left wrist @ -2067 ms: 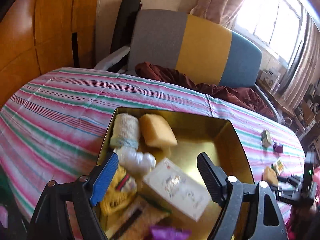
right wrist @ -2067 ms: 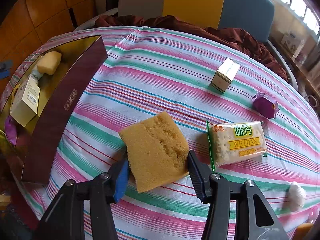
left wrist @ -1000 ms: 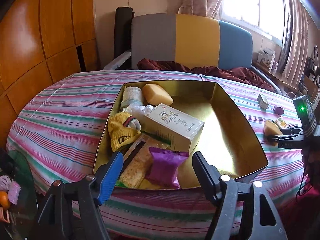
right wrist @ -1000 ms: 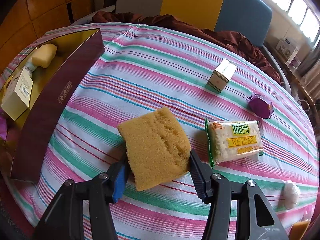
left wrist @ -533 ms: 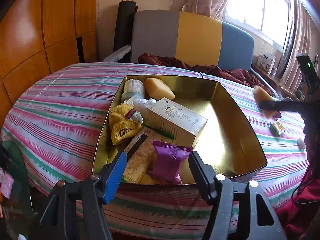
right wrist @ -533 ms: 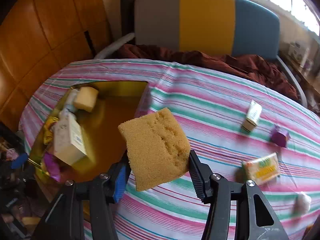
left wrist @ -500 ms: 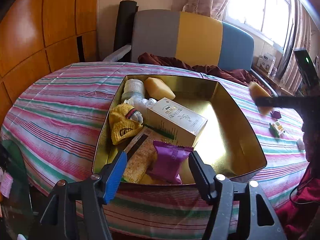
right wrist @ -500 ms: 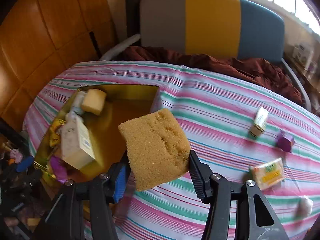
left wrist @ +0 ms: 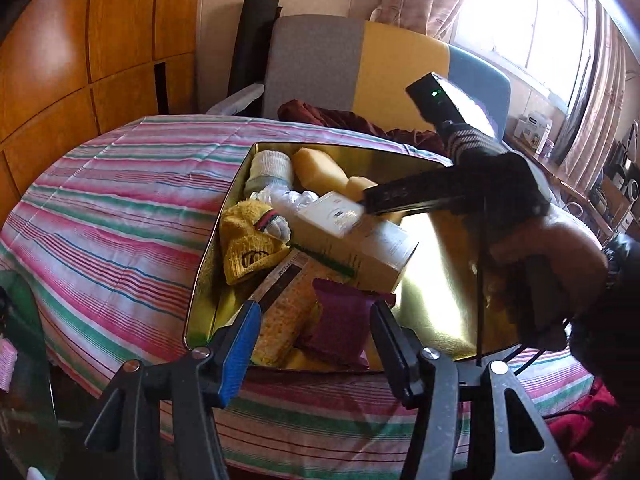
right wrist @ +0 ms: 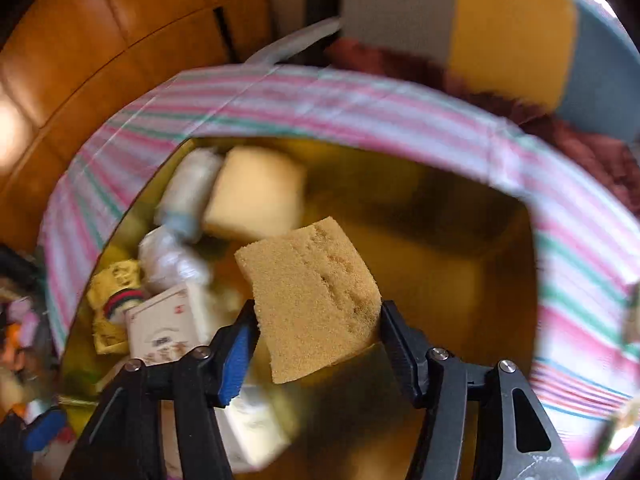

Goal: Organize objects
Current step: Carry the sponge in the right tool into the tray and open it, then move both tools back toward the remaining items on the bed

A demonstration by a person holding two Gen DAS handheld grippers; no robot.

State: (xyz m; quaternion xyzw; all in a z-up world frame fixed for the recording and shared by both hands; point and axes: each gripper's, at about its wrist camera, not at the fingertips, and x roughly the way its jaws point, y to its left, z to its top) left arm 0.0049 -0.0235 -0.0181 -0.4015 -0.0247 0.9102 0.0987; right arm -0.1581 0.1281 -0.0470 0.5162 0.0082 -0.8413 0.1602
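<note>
An open gold box (left wrist: pixel 448 280) sits on the striped table. It holds a white carton (left wrist: pixel 352 240), a yellow knit piece (left wrist: pixel 248 248), a purple packet (left wrist: pixel 340 320), a cracker pack (left wrist: pixel 284 304), a pale sponge (left wrist: pixel 316 164) and a rolled cloth (left wrist: pixel 268 168). My right gripper (right wrist: pixel 318 340) hangs over the box (right wrist: pixel 460 280) shut on a brown sponge (right wrist: pixel 312 296); its jaws are opening, pads still on the sponge. My left gripper (left wrist: pixel 314 340) hovers at the box's near rim, jaws closing with nothing between them.
A person's hand (left wrist: pixel 540 248) holds the right gripper across the box's right half. A grey, yellow and blue chair (left wrist: pixel 360 64) with a dark red cloth (left wrist: pixel 332 118) stands behind the table. Wooden panels (left wrist: pixel 80 60) are on the left, a window (left wrist: pixel 520 20) at the right.
The right gripper has carried the brown sponge from the open tablecloth leftward to above the box. The left gripper's jaws have narrowed; it stayed near the box's front rim.
</note>
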